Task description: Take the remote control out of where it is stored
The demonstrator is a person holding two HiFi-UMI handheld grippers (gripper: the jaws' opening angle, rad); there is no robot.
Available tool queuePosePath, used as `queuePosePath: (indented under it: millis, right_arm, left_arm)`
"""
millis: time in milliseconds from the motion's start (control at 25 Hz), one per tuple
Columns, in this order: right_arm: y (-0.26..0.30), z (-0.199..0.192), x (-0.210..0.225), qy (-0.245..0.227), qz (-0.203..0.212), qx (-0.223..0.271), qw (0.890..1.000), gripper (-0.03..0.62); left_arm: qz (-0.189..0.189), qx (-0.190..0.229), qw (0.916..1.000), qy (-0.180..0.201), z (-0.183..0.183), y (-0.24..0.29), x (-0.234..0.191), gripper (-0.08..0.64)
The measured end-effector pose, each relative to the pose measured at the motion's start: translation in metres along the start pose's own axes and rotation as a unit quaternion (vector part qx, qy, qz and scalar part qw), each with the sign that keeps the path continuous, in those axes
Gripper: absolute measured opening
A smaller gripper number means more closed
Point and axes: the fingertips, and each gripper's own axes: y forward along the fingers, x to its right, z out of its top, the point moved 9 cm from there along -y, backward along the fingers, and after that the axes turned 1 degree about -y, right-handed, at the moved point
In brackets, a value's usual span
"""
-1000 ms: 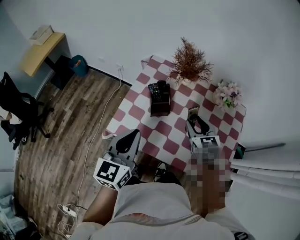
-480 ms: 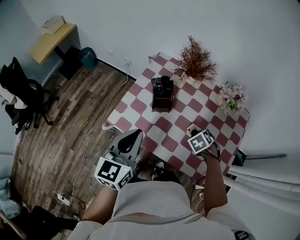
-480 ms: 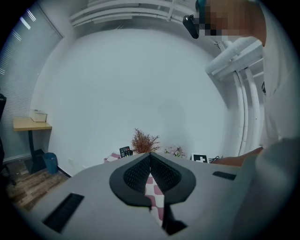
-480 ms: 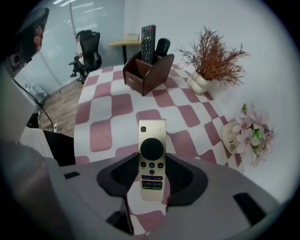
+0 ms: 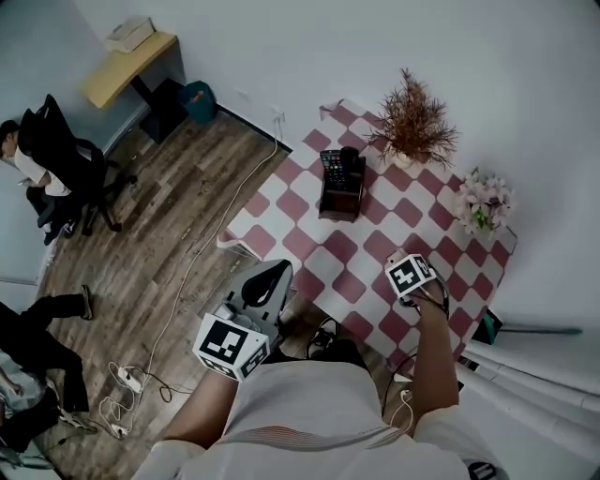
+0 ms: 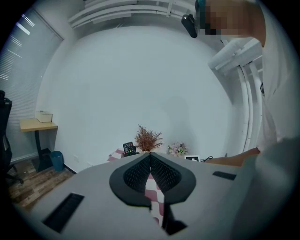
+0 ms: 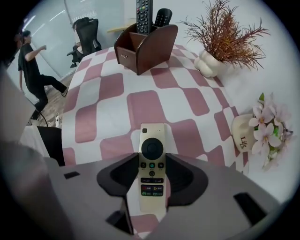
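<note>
The left gripper hangs by the table's near edge, its jaws pressed together on nothing. Farther back on the checked tablecloth stands a wooden holder with two black remotes upright in it. To the right, the right gripper points down at the cloth. Its jaws clamp a cream remote control by its long sides, well apart from the holder.
</note>
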Motion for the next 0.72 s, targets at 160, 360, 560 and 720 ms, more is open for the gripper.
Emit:
queuePosePath:
  millis: [160, 360, 560, 720]
  right_arm:
    - [-0.005, -0.004, -0.003, 0.019, 0.01, 0.027, 0.999, 0.194]
    - [-0.048, 0.0, -0.003, 0.057, -0.007, 0.126, 0.99, 0.209]
    - [-0.113, 0.019, -0.005, 0.109, 0.015, 0.332, 0.937, 0.206]
    - [-0.163, 0.026, -0.018, 0.14, 0.038, 0.478, 0.866, 0.154]
  left_arm:
    - [0.001, 0.001, 1.0, -0.005, 0.001, 0.001, -0.001, 0.009]
    - [0.001, 0.01, 0.9999, -0.004, 0.01, -0.001, -0.006, 0.009]
    - [0.0, 0.025, 0.9997, 0.002, 0.02, -0.003, -0.015, 0.009]
    - [-0.005, 0.036, 0.9993, 0.004, 0.028, -0.006, -0.021, 0.009]
